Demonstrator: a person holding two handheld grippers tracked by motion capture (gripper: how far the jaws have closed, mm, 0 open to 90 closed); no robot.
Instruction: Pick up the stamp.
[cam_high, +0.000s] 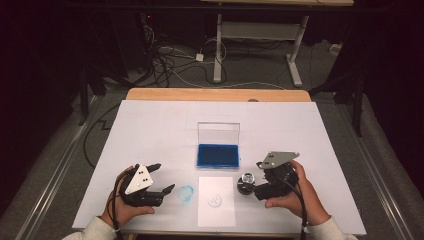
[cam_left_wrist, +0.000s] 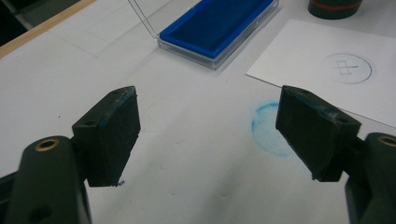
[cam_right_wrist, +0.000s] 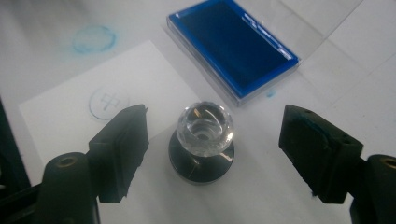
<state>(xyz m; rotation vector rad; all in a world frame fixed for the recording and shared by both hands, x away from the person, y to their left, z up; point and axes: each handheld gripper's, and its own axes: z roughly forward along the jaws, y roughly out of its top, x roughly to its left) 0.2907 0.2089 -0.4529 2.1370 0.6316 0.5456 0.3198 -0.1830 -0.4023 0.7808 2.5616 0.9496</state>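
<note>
High view: right gripper (cam_high: 252, 186), jaws wide, hovering around stamp (cam_high: 245, 182) near tabletop's (cam_high: 150, 125) front edge; left gripper (cam_high: 165, 177), jaws wide, holding nothing, beside paper (cam_high: 216, 201).

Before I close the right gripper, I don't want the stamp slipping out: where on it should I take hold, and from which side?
Grip the stamp by its faceted clear knob, coming from above, one jaw on each side. It stands upright on its dark round base, knob on top. The right gripper is open and already straddles it, so likely just lower and close.
</note>
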